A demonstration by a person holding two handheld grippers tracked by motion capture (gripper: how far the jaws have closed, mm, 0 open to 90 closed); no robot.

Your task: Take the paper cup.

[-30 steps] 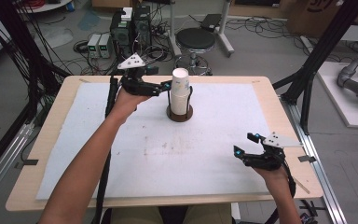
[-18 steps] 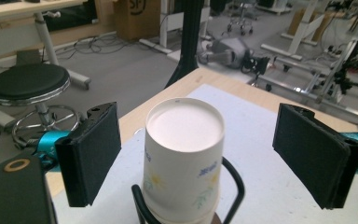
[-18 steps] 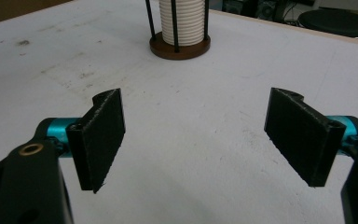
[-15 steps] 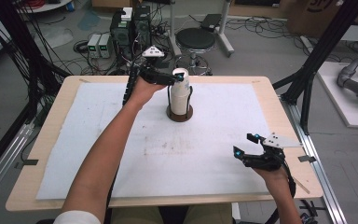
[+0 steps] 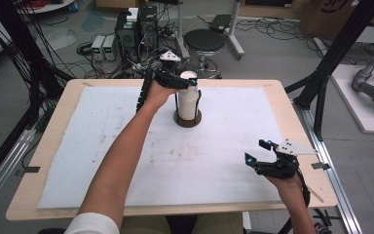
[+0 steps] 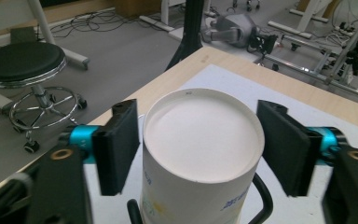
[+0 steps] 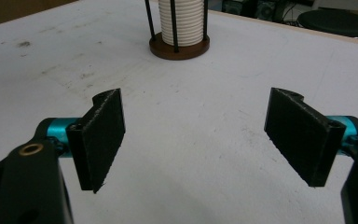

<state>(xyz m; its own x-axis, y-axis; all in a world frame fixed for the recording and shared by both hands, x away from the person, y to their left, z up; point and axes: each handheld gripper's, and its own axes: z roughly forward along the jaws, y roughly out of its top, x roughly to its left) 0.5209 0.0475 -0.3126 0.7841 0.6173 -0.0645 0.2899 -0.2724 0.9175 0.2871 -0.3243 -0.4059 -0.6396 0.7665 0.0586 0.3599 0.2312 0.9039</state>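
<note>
A stack of upside-down white paper cups (image 5: 188,100) stands in a holder with a brown round base (image 5: 187,121) and black rods, at the far middle of the white mat. My left gripper (image 5: 187,80) is at the stack's top. Its jaws have just been closing, and in the left gripper view its pads (image 6: 119,149) press both sides of the top cup (image 6: 203,135). My right gripper (image 5: 256,150) rests open near the front right of the mat, with nothing between its pads (image 7: 102,140). From there the cup stack (image 7: 182,21) and the holder base (image 7: 179,49) stand ahead.
The white mat (image 5: 102,131) covers most of the wooden table (image 5: 53,126). Behind the far edge stand a black stool (image 5: 203,41), electronics boxes (image 5: 136,27) and cables. Black frame posts (image 5: 321,83) rise at both sides.
My left hand has moved right from beside the stack to its top, and its jaws have closed onto the top cup. The right hand has stayed where it was.
</note>
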